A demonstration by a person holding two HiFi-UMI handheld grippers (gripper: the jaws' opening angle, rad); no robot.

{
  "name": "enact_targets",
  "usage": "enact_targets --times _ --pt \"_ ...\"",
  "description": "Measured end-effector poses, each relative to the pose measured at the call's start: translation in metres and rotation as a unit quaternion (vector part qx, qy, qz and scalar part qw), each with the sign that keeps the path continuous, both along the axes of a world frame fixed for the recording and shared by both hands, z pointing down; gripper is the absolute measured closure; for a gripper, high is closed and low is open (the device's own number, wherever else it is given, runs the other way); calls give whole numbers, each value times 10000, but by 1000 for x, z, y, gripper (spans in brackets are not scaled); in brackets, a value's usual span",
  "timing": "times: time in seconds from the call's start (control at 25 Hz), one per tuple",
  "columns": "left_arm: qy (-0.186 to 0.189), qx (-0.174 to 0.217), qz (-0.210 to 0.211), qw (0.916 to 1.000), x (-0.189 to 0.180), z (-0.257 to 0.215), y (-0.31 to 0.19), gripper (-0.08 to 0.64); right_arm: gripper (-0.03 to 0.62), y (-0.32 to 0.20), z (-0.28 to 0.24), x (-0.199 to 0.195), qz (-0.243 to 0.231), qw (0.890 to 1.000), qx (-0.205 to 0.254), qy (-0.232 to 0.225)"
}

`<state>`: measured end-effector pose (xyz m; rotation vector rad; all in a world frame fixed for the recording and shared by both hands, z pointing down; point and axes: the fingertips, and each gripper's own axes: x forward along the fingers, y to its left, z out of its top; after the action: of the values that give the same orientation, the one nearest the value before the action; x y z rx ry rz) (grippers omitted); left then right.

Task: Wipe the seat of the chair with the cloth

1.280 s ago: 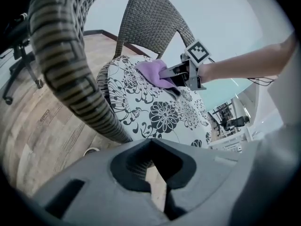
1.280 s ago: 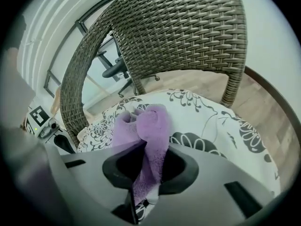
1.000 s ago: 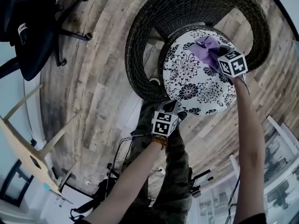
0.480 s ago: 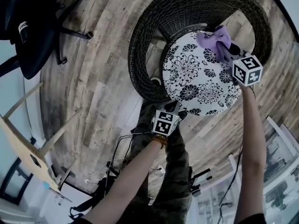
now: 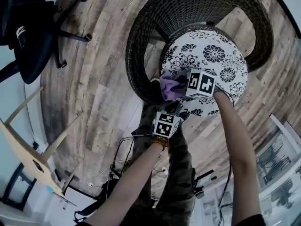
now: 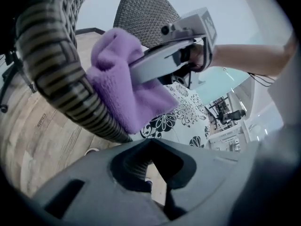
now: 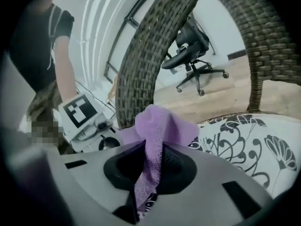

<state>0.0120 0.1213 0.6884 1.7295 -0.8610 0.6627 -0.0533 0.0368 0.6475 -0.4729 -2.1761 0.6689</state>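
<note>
Now you are dragging the purple fleece cloth (image 5: 170,86) clear across the seat.
Your right gripper (image 7: 148,173) is clamping the cloth and bringing it from the 1 o'clock rim of the round black-and-white floral seat cushion (image 5: 214,55) to its 8 o'clock edge, against the dark woven wicker chair frame (image 5: 141,36). That is likely completing one full pass. Your left gripper (image 6: 153,173) is idling closed and empty at 7 o'clock.

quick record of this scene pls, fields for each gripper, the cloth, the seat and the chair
right gripper: shut on cloth
left gripper: shut, empty, just in front of the chair
cloth: purple, at the seat's near edge, toward the person's left
seat: round cushion, black-and-white flower print
chair: dark wicker, curved back
</note>
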Motion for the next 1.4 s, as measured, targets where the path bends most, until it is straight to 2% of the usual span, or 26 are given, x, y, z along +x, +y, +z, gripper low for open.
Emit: enact_targets --times 0.12,0.24,0.52,0.72,0.8,0.88,0.96,1.04,1.08,1.12,1.16,1.2,1.28,1.4 --pt "-14 35 -11 10000 -2 1 -1 545 541 -20 30 0 -125 9983 416 387" --pt "67 51 -86 9999 -1 -1 -3 545 541 -44 37 3 53 9973 487 541" --pt "123 2 -143 9998 -1 1 -2 545 541 -113 46 20 1142 9857 891 860" --pt "154 21 -146 9998 -1 3 0 545 541 -157 46 45 1987 9686 1018 1090" --pt "145 -4 -137 9998 -2 2 0 545 537 -181 47 65 2444 9532 1200 1312" --pt "149 -19 -142 9998 -1 1 0 545 540 -206 48 98 2968 9283 1482 1678" --pt "142 -11 -134 9998 -1 0 0 545 540 -229 43 137 3527 8945 1823 2058" --pt "102 16 -87 9999 -2 0 -1 545 541 -248 25 171 4100 8526 2289 2294" --pt "68 33 -45 10000 -3 0 -1 545 541 -256 11 184 4371 8323 2527 2286" --pt "27 46 15 10000 -5 1 -2 545 543 -261 -5 193 4592 8169 2737 2164" --pt "-16 45 91 9999 -6 2 -1 545 543 -262 -23 197 4740 8081 2908 1944" --pt "-40 22 174 9998 -7 2 0 545 541 -258 -42 196 4822 8045 3037 1671" --pt "61 -46 307 9995 -7 -1 3 543 541 -240 -79 191 4876 8063 3154 1124" --pt "445 73 617 9971 -1 -18 -4 543 540 -200 -128 185 4995 8066 3114 550"
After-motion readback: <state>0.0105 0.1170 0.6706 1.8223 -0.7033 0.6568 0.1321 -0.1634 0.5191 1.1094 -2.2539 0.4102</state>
